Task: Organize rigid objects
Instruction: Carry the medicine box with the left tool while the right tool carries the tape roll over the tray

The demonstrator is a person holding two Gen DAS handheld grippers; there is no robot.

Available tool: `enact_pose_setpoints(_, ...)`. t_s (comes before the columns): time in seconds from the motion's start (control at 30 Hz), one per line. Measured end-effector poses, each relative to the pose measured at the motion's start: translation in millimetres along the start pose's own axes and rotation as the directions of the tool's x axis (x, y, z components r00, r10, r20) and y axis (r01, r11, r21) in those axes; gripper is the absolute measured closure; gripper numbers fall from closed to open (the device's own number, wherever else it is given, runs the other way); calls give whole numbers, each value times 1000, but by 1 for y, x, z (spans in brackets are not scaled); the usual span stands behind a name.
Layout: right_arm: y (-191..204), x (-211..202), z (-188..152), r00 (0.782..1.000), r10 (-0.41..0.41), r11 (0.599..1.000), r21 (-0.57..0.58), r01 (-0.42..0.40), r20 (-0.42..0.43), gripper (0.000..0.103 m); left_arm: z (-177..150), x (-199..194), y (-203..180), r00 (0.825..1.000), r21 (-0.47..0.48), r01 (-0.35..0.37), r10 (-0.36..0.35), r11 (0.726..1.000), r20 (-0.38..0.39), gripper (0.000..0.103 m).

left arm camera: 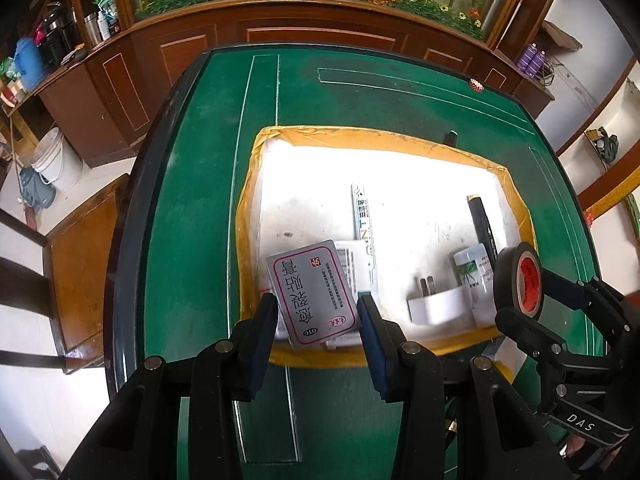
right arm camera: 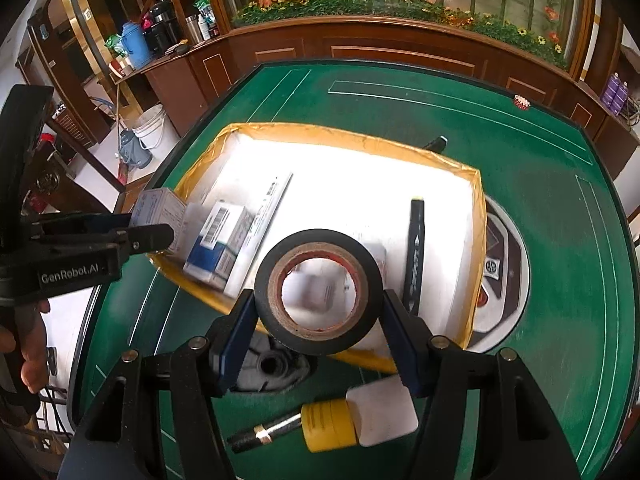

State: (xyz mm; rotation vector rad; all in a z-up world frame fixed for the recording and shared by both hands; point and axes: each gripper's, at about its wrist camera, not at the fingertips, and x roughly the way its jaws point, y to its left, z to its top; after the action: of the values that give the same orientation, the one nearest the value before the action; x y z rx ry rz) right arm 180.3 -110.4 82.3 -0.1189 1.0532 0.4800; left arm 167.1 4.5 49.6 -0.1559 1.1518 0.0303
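Two grippers in play, both loaded, both over the shallow white tray with yellow-taped rim (left arm camera: 404,140) on the green desk (left arm camera: 192,200).

Left gripper (left arm camera: 318,312): fingers (left arm camera: 264,320) pinching a flat grey medicine box with a magenta border and printed characters (left arm camera: 316,292), one pad on each long edge. Box sits tilted between the fingers, over the near left corner of the tray. In the right wrist view the same gripper (right arm camera: 160,236) comes in from the left with the box (right arm camera: 160,208) at the tray's left rim; a hand (right arm camera: 28,344) holds its handle.

Right gripper (right arm camera: 320,320): fingers (right arm camera: 400,332) pinching a black roll of electrical tape with a red-brown core (right arm camera: 318,292) across its outer wall, hole facing the camera. Roll hangs over the near edge of the tray. Left wrist view shows it (left arm camera: 520,276) to the right of the left fingers.

Beyond the fingers, inside the tray:
- blue-and-white carton with barcode (right arm camera: 218,248)
- long white flat box (left arm camera: 362,216)
- black marker pen (right arm camera: 414,248)
- small white bottle with green label (left arm camera: 476,276)
- white plug adapter (left arm camera: 436,300)

Below the right fingers, on the desk outside the tray: yellow tape roll (right arm camera: 328,424), metal bolt (right arm camera: 264,434), white square pad (right arm camera: 384,412).
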Motion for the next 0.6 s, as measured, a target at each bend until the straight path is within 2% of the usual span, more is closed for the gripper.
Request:
enact_pose_setpoints(0.17,-2,6,12,1000,-6,1000,10,6,4,42,16,7,3,1000,8,11,-11,1000,-6,60)
enact_pose_setpoints(0.4,-8,16,25,1000,-11,999,31,10,11,42,46,22,9,997,-6,72,-72,997,-25,60)
enact_pose_setpoints(0.6,-16,28,34,1000,-14,998,55,14,5,42,66,48,7,993,5,101,-101,995,-56,60)
